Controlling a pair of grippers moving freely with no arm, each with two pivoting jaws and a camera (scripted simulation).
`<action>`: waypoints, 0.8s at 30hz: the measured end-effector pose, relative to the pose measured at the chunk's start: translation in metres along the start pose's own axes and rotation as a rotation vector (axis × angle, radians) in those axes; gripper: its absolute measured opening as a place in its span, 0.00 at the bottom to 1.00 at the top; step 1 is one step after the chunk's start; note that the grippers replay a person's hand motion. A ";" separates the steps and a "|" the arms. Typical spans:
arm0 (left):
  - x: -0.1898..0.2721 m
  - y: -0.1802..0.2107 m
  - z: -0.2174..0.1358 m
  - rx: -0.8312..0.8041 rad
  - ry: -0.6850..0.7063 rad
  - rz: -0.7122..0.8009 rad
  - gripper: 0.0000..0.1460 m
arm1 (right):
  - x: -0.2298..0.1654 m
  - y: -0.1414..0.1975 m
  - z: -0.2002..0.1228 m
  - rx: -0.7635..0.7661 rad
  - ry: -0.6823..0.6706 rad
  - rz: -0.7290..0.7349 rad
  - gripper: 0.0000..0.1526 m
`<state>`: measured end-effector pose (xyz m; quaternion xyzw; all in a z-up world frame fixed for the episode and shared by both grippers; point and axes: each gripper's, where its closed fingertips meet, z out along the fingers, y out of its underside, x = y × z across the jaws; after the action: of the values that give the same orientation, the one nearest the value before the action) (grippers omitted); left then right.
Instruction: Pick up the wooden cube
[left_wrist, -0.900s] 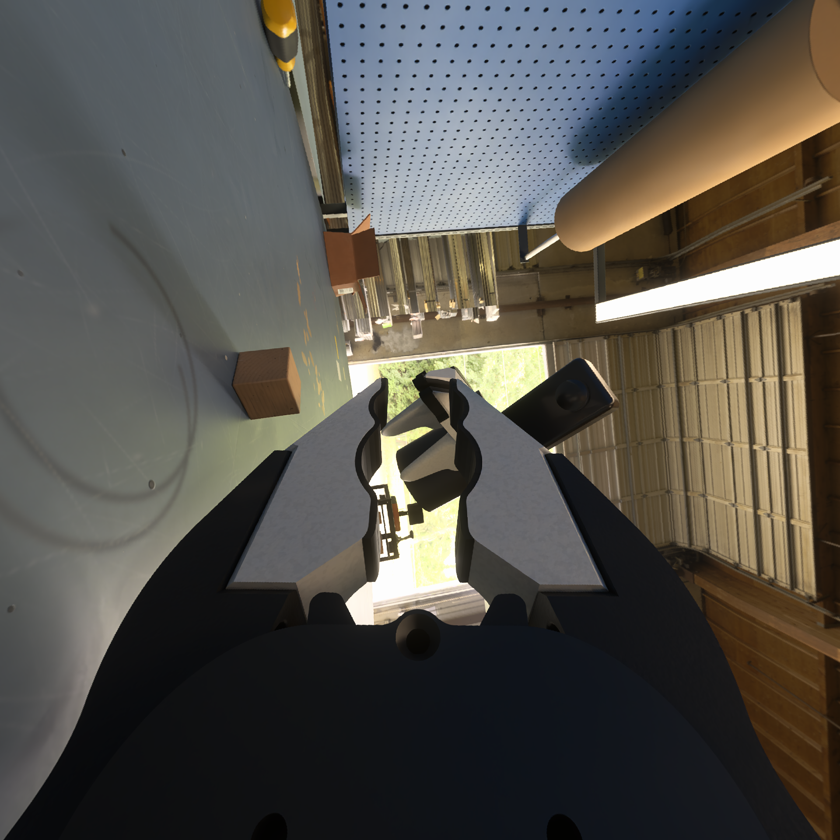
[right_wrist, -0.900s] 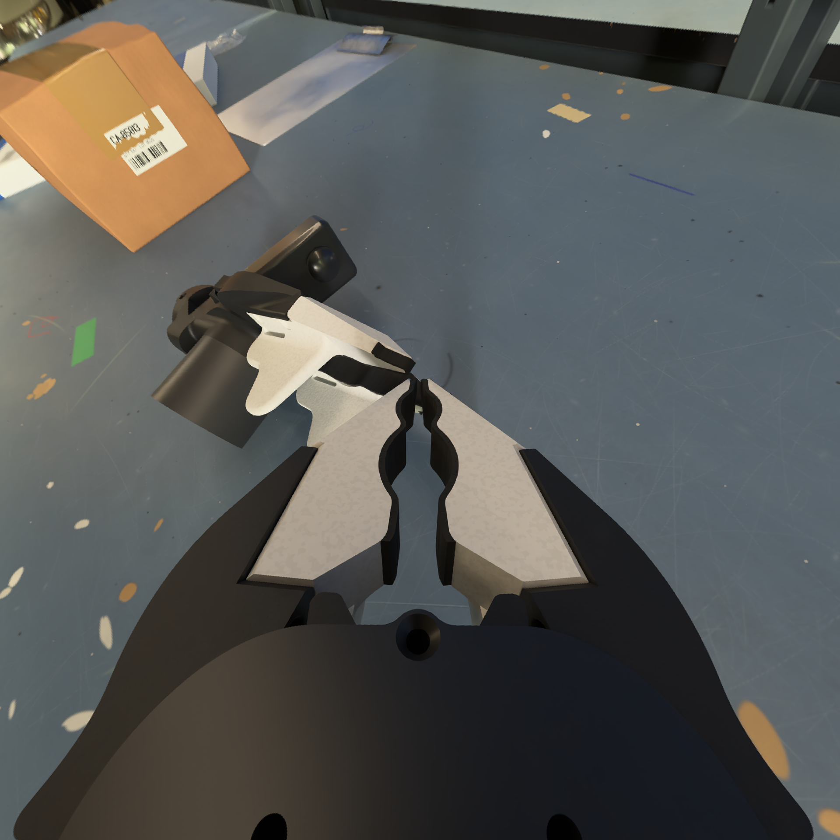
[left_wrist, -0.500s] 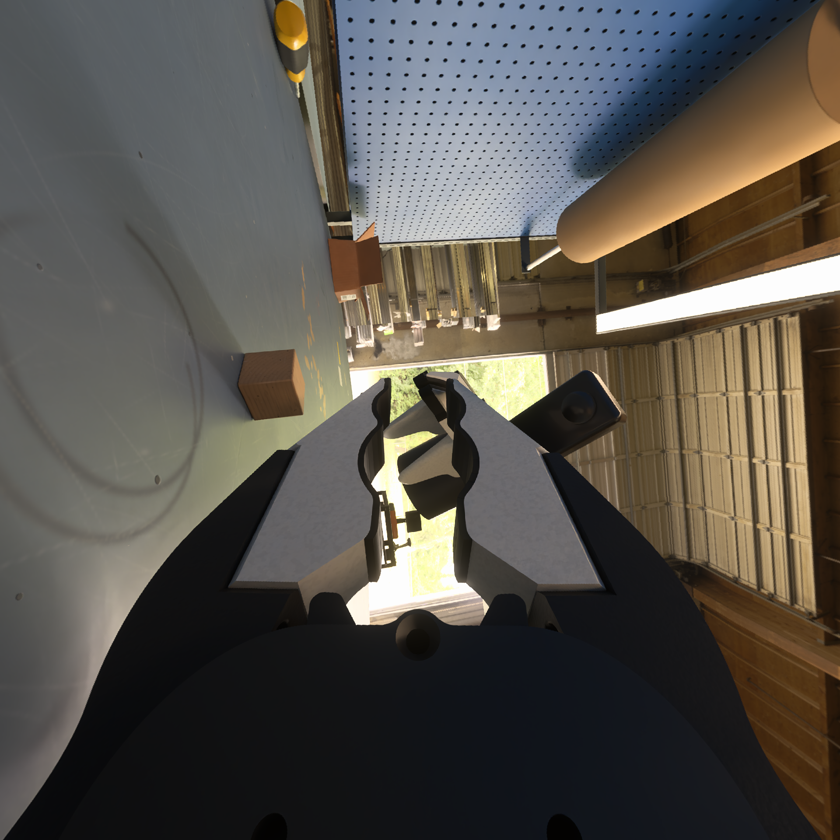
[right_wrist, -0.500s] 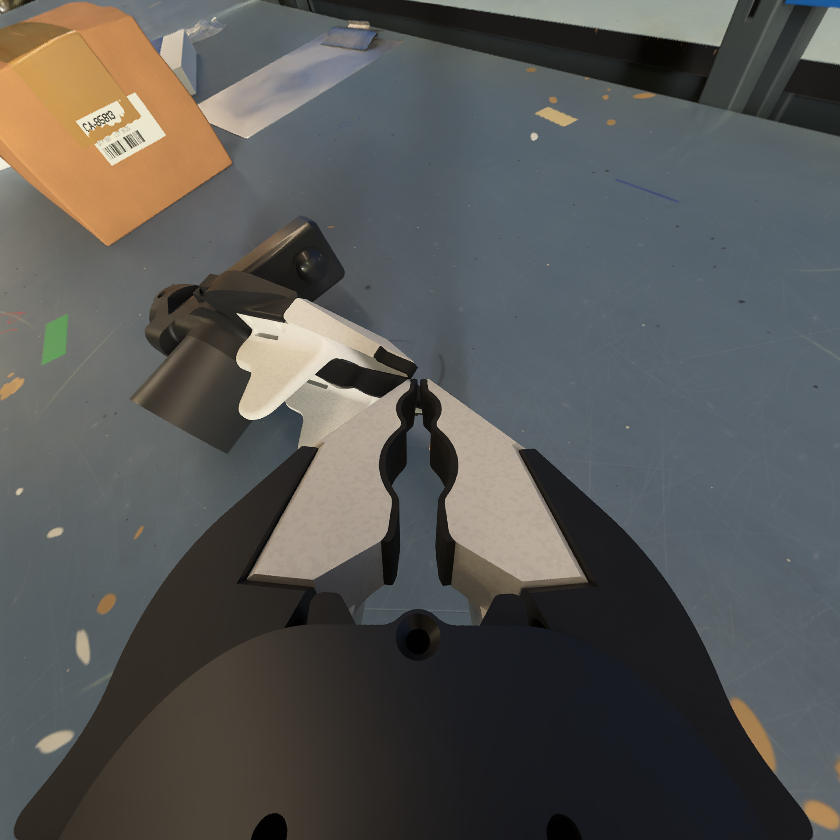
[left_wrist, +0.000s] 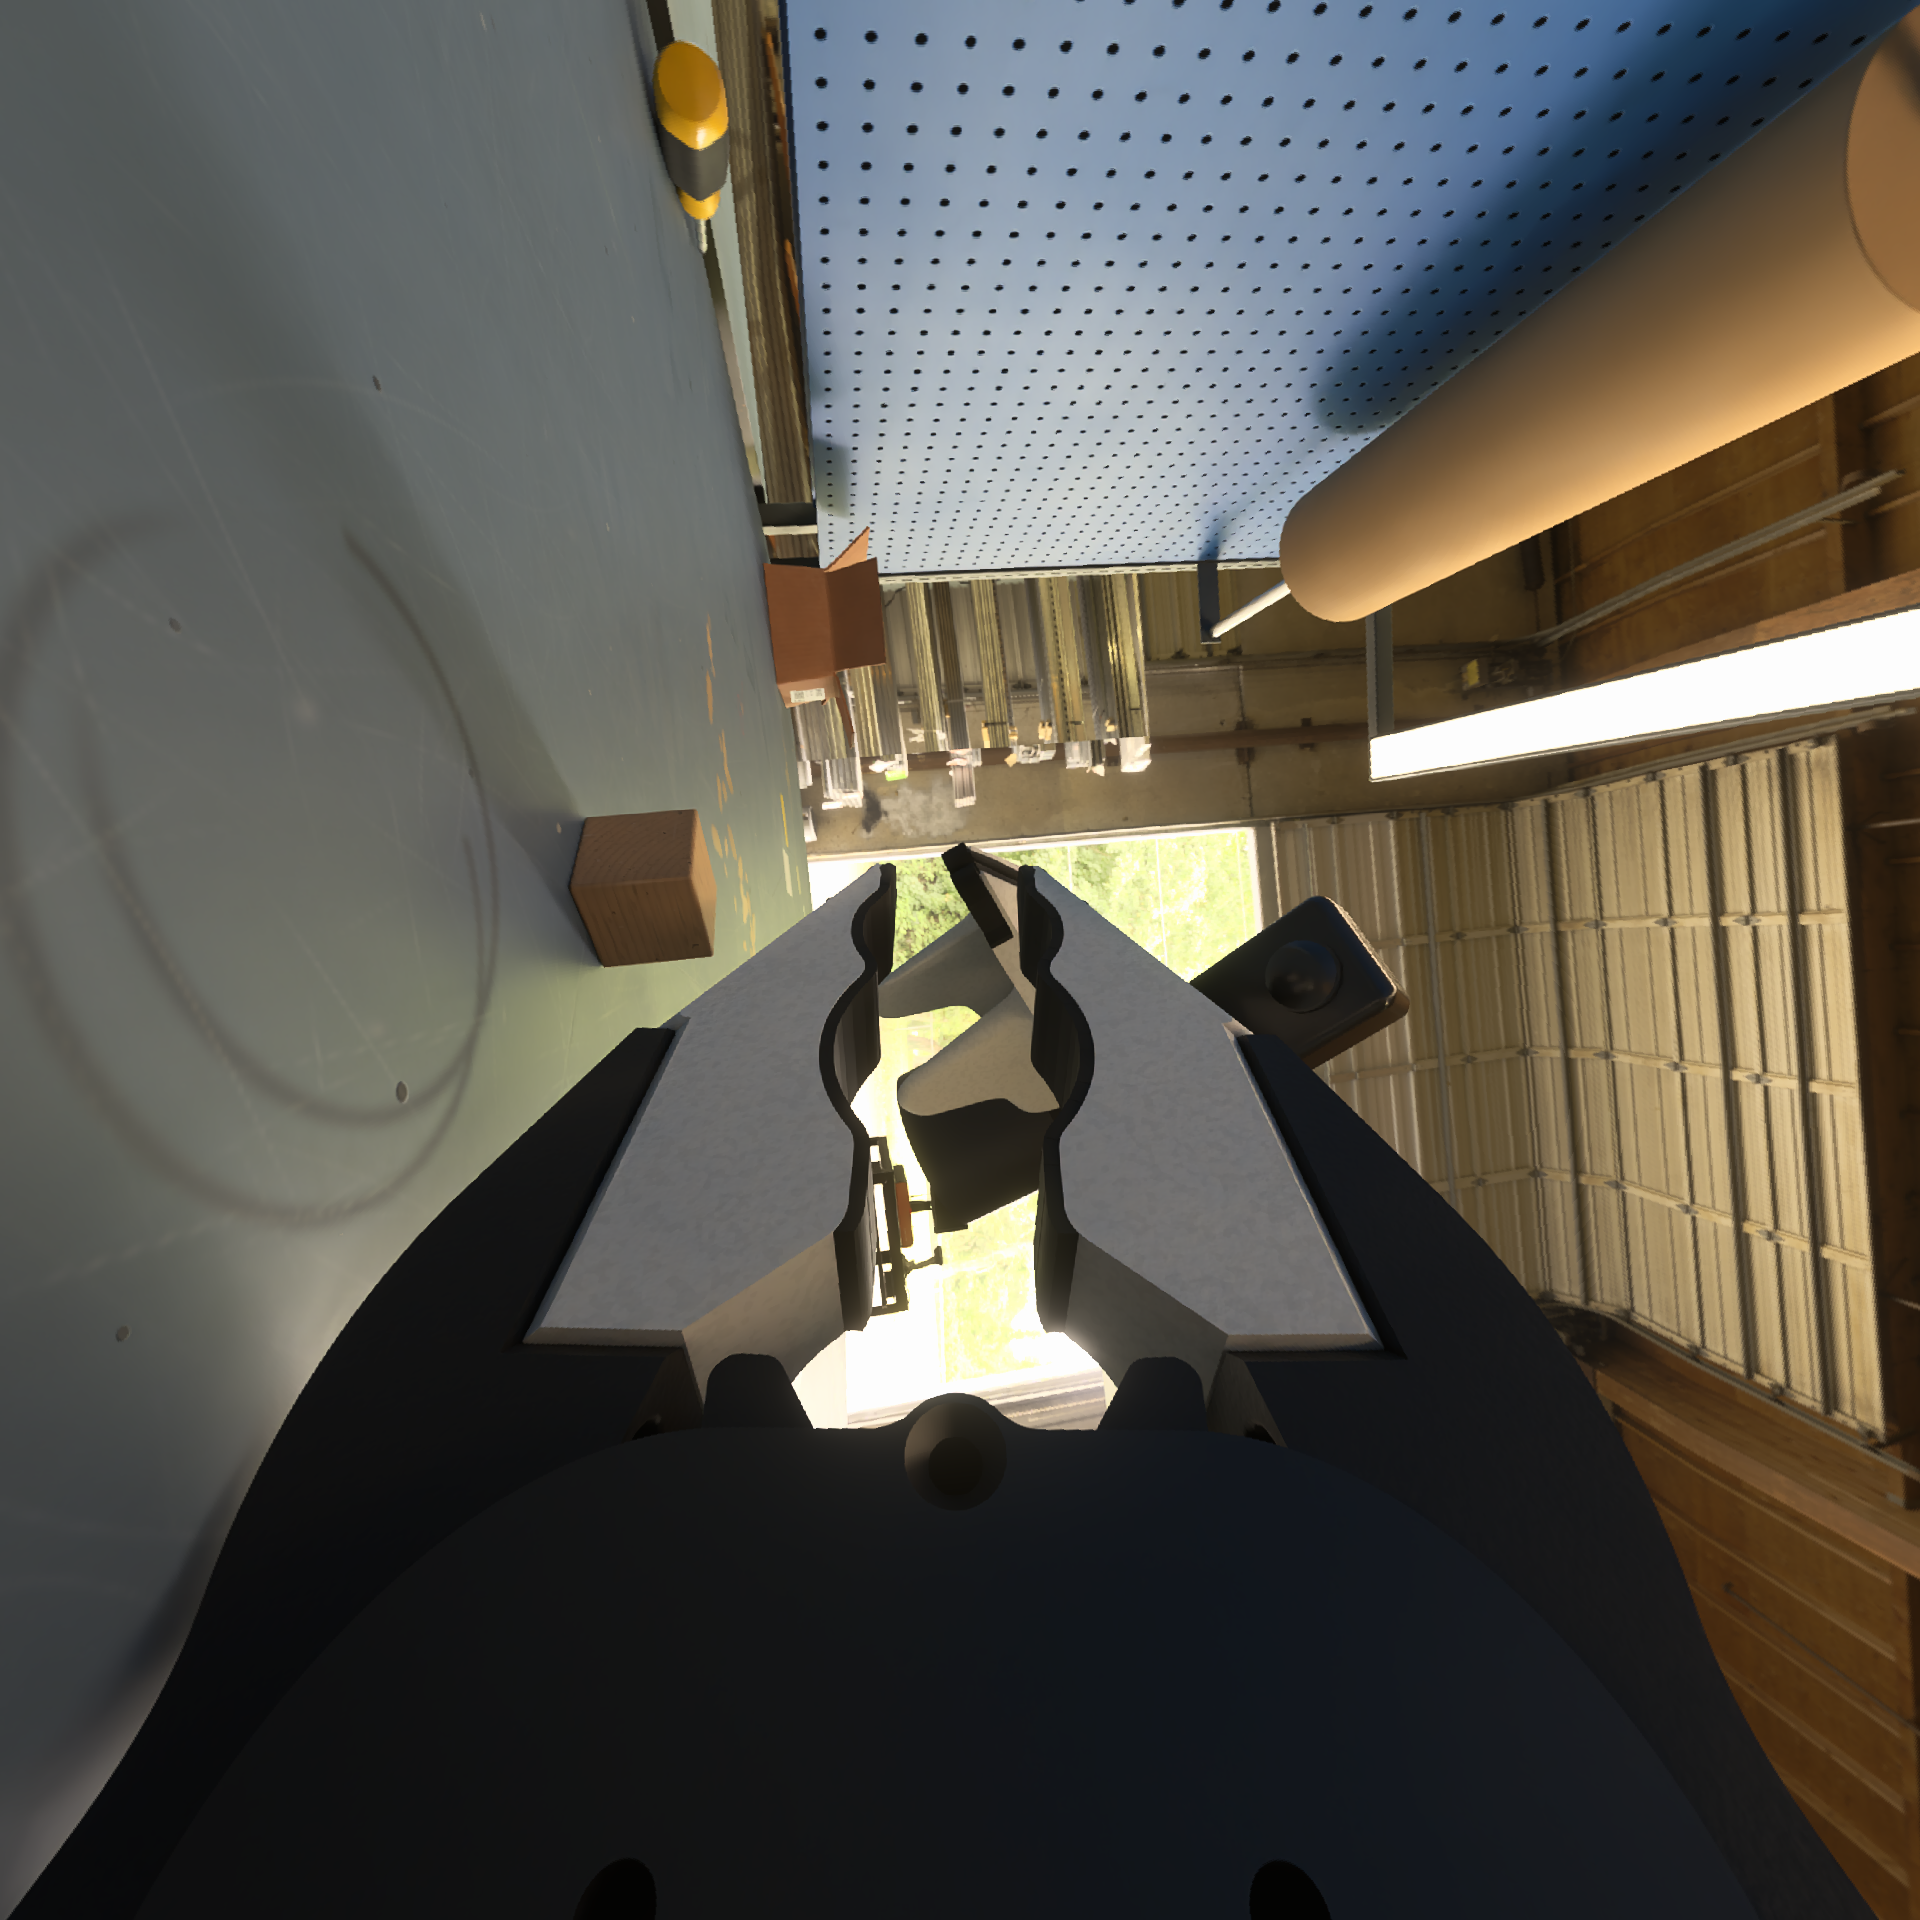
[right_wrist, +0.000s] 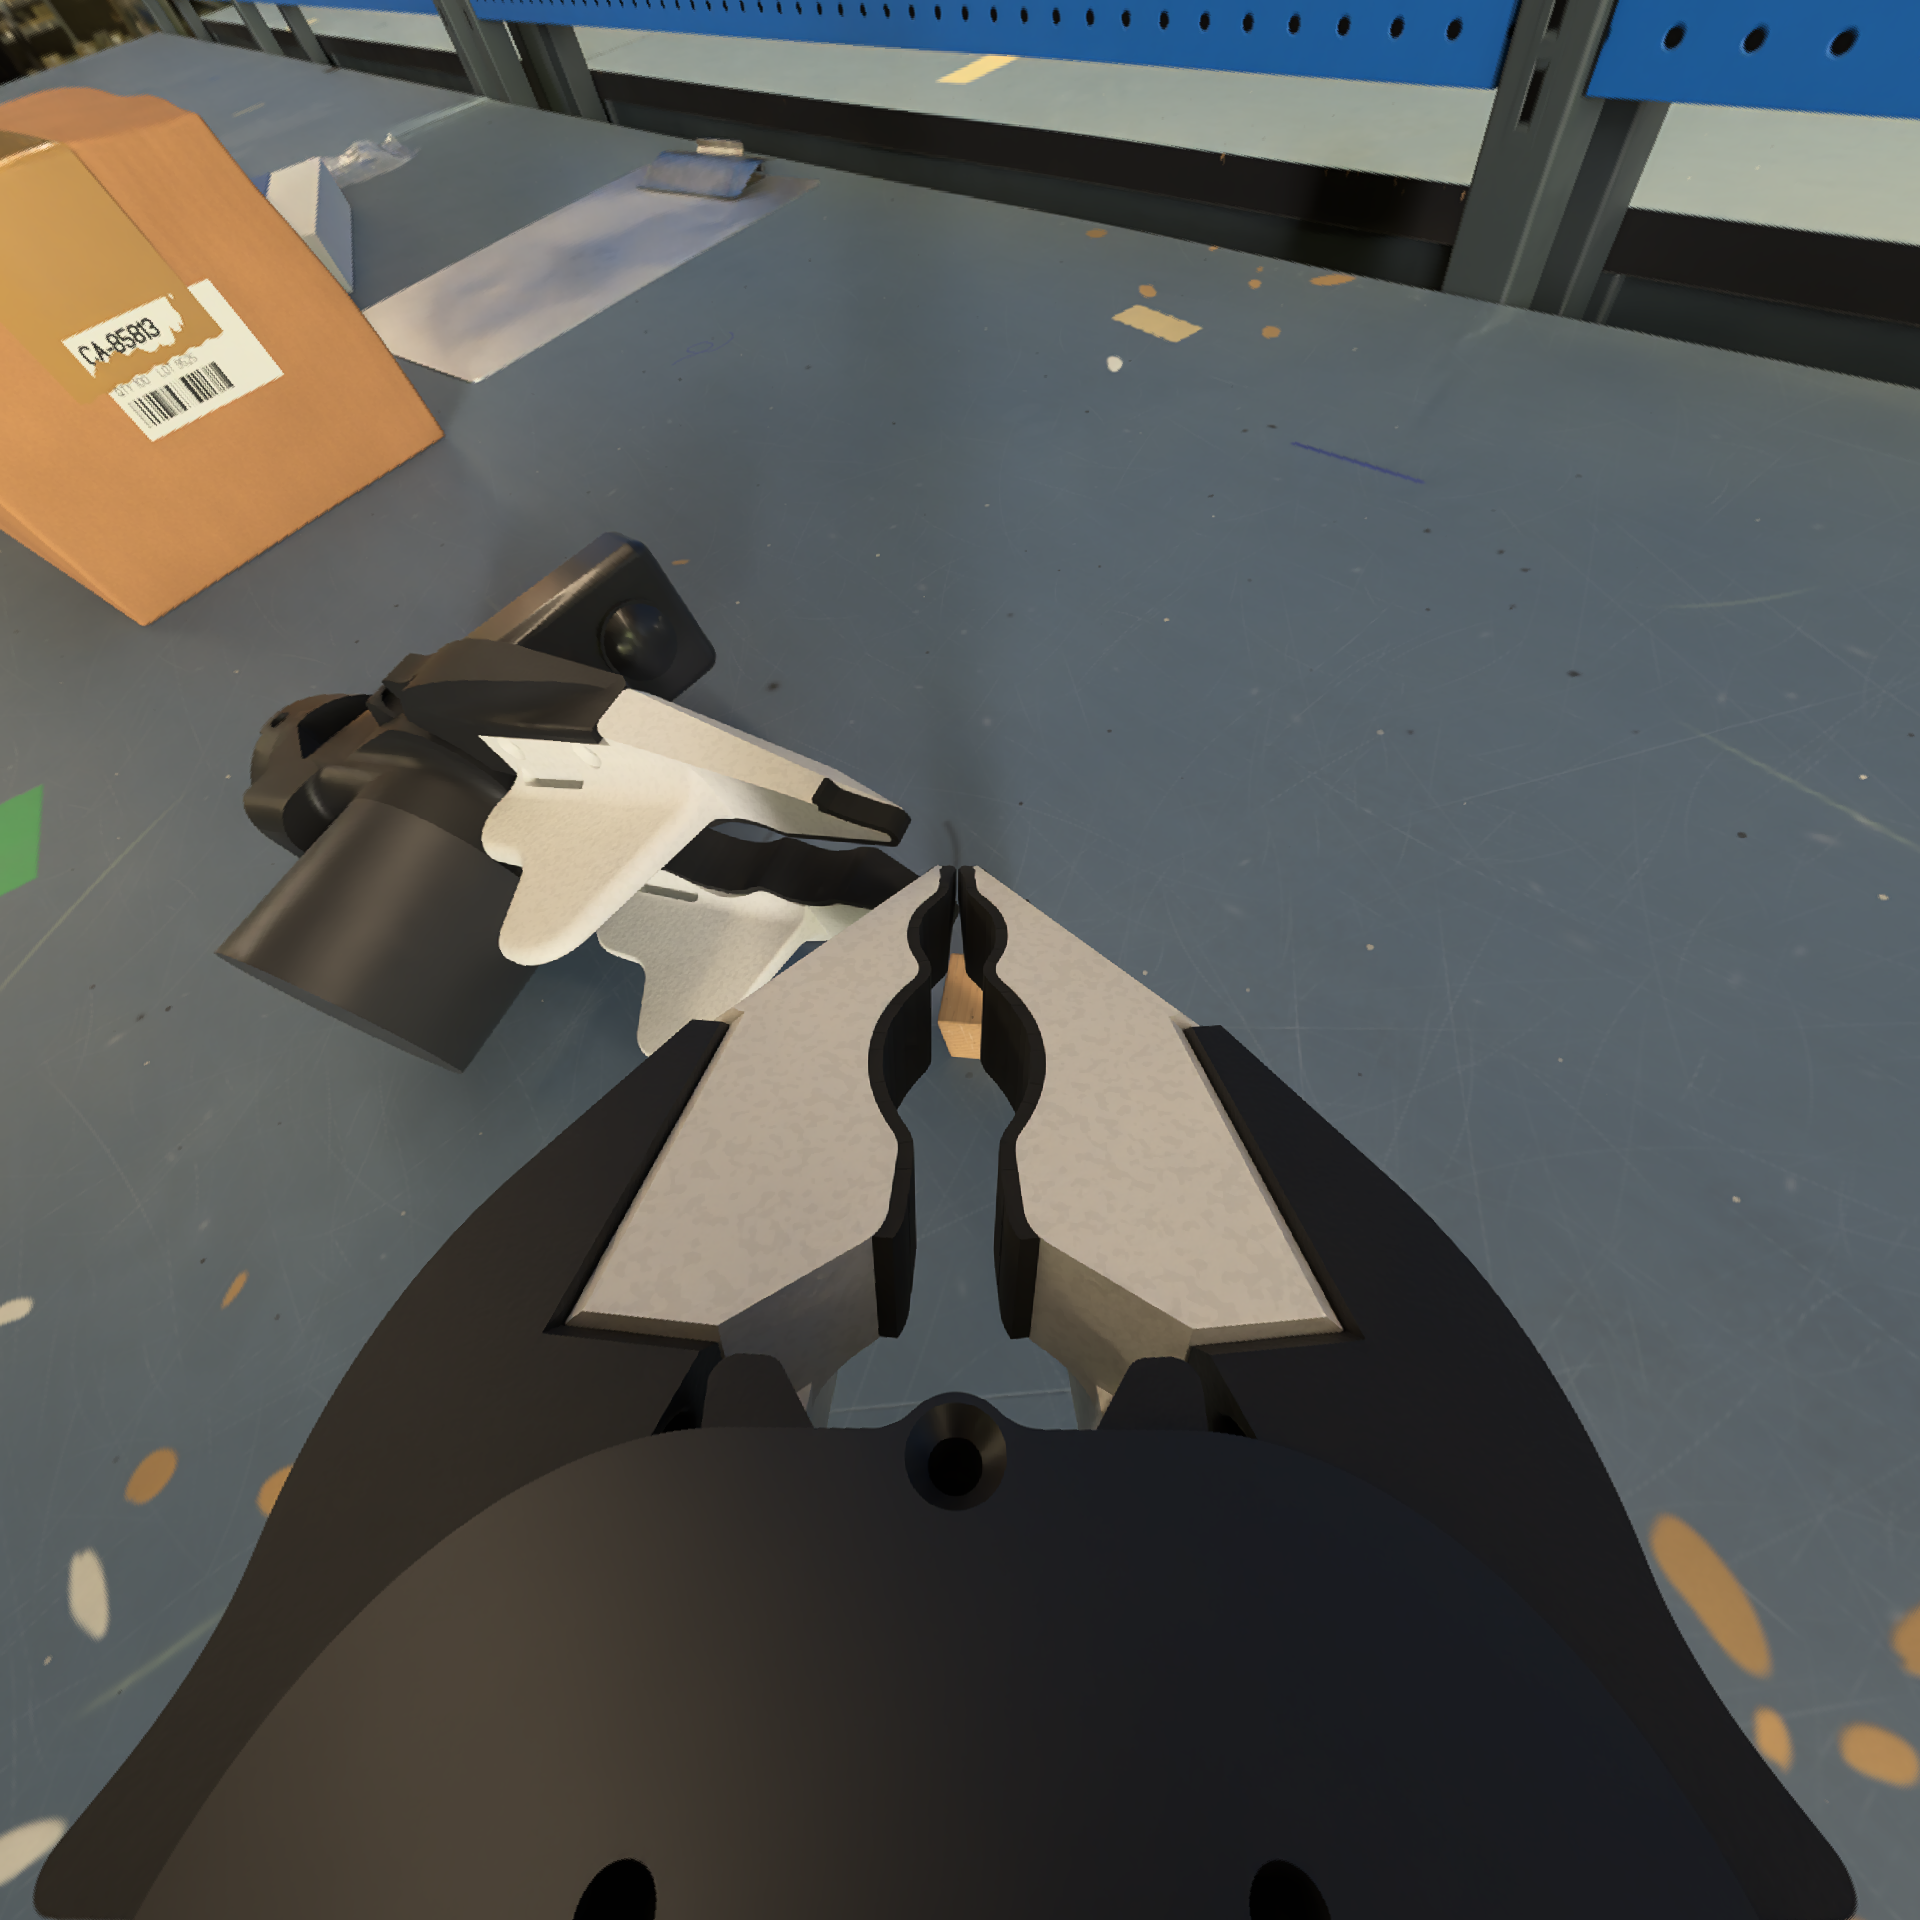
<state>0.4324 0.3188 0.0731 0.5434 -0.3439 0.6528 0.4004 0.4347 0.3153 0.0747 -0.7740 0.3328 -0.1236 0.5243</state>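
The cube (left_wrist: 646, 885) sits on the counter (left_wrist: 260, 436), just left of the left hand-held gripper (left_wrist: 954, 883), whose fingers are a little apart and hold nothing. The right hand-held gripper (right_wrist: 954, 878) hangs over the cube with its tips almost touching and nothing between them. A brown box (right_wrist: 177, 343) sits far off to the cube's left in the right wrist view.

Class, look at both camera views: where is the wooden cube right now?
In the left wrist view the wooden cube sits on the grey table, left of the left gripper; the right wrist view shows a sliver behind the right gripper.
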 end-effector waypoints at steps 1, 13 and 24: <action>0.000 0.000 0.000 0.002 -0.004 0.002 0.16 | 0.000 0.001 0.000 0.002 0.000 0.003 0.00; -0.010 -0.001 0.002 0.016 -0.095 0.074 0.15 | 0.001 0.020 0.001 -0.040 0.047 0.022 0.00; -0.010 0.006 0.005 -0.030 -0.101 0.096 0.12 | 0.003 0.036 0.004 -0.103 0.092 0.007 0.00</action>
<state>0.4304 0.3105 0.0639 0.5524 -0.3992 0.6378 0.3589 0.4256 0.3079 0.0406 -0.7924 0.3652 -0.1400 0.4682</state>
